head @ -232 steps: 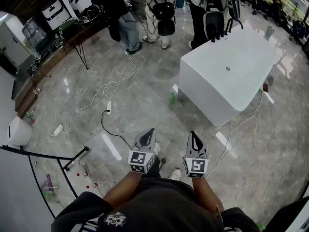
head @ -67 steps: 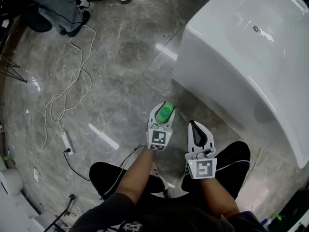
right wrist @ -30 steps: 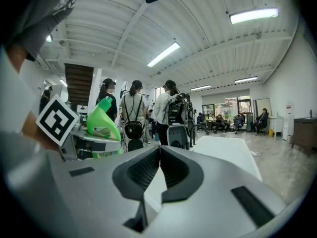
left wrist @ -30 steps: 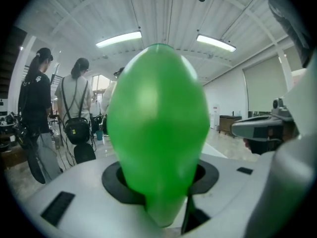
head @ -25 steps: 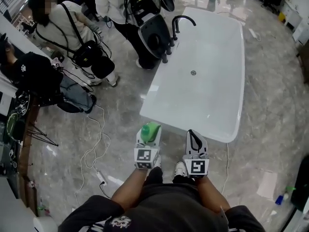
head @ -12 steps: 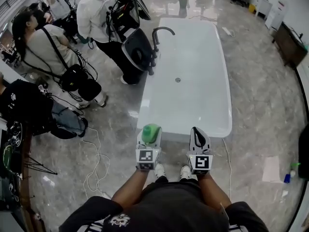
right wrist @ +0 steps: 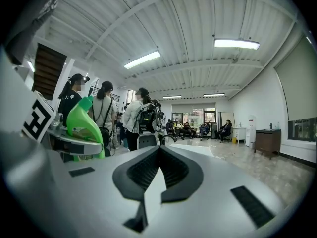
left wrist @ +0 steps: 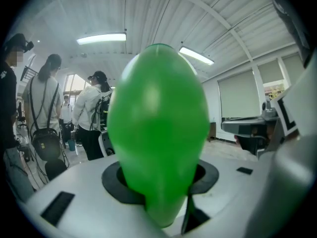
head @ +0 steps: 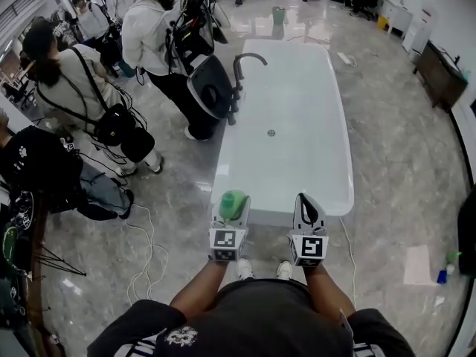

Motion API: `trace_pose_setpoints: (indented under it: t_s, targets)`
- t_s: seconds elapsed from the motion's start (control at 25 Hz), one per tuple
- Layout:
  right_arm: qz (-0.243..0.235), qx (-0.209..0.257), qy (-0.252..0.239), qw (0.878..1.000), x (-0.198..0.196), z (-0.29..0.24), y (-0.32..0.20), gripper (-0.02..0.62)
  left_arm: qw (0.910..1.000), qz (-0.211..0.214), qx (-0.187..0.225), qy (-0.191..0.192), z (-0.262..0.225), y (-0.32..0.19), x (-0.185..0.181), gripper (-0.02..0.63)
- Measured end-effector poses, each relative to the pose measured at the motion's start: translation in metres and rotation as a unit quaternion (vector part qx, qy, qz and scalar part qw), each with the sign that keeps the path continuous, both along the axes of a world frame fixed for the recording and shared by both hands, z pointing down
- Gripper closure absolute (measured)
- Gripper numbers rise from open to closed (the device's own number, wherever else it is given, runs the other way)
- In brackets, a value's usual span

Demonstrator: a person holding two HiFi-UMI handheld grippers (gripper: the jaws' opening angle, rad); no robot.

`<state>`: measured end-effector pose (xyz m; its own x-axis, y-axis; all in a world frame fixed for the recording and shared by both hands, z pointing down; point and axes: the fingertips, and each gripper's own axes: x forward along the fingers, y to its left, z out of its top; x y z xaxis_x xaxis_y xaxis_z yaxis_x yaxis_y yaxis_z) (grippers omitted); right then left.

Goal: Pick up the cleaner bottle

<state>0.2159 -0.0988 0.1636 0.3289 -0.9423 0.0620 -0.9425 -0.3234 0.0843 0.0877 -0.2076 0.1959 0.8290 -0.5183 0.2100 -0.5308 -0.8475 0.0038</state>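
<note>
We see the left gripper (head: pixel 232 208) with its fingers clamped on the green cleaner bottle (head: pixel 233 201). The bottle is off the floor (head: pixel 401 162), held upright in front of the person, over the near end of the white bathtub (head: pixel 297 147). In the left gripper view the bottle fills the gap and the fingers press its sides. We see the right gripper (head: pixel 305 203) with fingers together and nothing between them, just beside the left gripper. The right gripper view has the bottle at its left. People (head: pixel 152 32) stand by the tub's left side. White cable (head: pixel 145 255) lies on the floor.
</note>
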Motion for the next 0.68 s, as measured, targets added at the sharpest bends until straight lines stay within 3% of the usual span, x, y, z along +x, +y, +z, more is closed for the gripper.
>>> trace_pose_setpoints:
  t_s: [0.48,0.68]
  targets:
    - [0.000,0.006,0.007,1.000,0.000,0.000,0.010,0.580,1.0000,0.002,0.005,-0.007,0.012,0.010,0.001,0.422]
    - [0.006,0.013,0.002,1.000,-0.014,-0.005,0.006,0.580,0.9994,-0.015,-0.030,-0.012,-0.006,0.005,-0.015,0.422]
